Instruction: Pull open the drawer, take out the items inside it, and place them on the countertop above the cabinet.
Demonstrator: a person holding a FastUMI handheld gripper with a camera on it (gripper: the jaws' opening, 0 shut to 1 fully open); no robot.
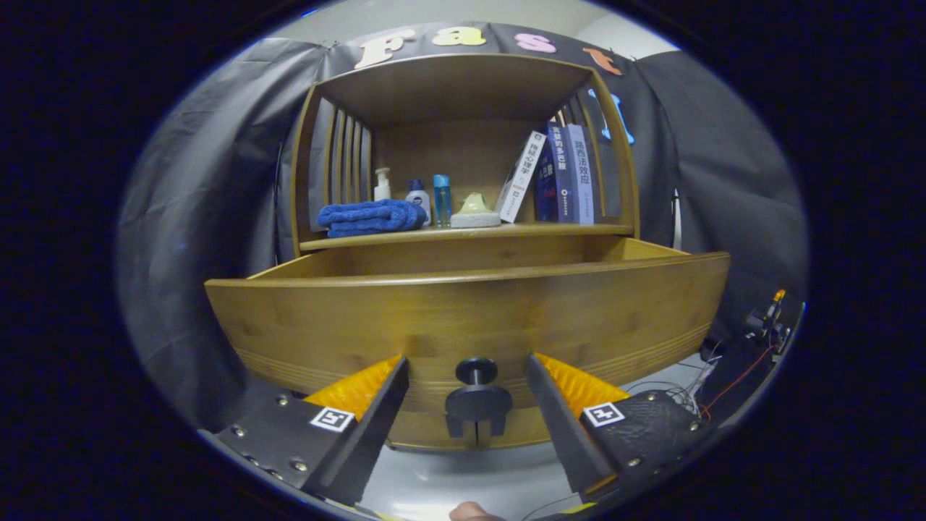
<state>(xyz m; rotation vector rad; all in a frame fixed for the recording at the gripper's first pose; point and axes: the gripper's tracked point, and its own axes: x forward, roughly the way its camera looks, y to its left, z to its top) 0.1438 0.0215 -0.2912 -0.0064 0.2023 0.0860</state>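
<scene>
We see the drawer (463, 318) pulled out, its tall front panel standing as a wall just ahead of our spread fingers (369, 405), with the knob (476, 372) jutting into the gap between them, touched by neither. Over that panel's top edge the way lies open down into the drawer. On the surface (550, 230) above, the left end is blocked by a folded blue towel (370, 217), the middle by bottles (418, 197) and a sponge (475, 211), the right end by books (557, 181), leaving only the front edge bare.

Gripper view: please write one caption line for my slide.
Open hand-held gripper flanks the knob of the pulled-out drawer, below the countertop.
</scene>
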